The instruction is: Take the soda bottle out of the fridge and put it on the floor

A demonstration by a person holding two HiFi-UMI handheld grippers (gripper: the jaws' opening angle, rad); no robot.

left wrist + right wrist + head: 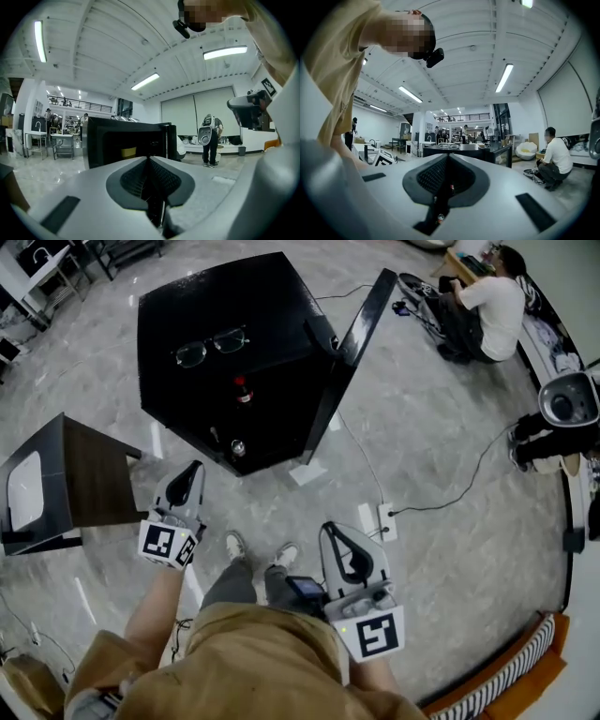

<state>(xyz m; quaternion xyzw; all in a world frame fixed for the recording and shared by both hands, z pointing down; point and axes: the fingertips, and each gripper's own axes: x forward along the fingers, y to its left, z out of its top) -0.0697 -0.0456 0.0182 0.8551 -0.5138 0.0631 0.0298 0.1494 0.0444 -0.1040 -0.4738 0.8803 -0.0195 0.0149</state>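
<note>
The black mini fridge [225,324] stands on the floor ahead with its door [352,362] swung open to the right. Inside it, a dark soda bottle with a red cap [243,390] stands upright. My left gripper [194,470] is shut and empty, a little short of the fridge's front lower corner. Nearer my body, my right gripper [331,527] is also shut with nothing in it. In the left gripper view the shut left gripper [149,158] points at the open fridge [112,140]. The right gripper [448,155] points toward the fridge [461,150] farther off.
Eyeglasses [211,345] lie on the fridge top. A dark side table [89,474] stands at the left. A power strip [386,519] and its cable lie on the floor at the right. A person [487,306] crouches at the far right. My shoes [258,549] are between the grippers.
</note>
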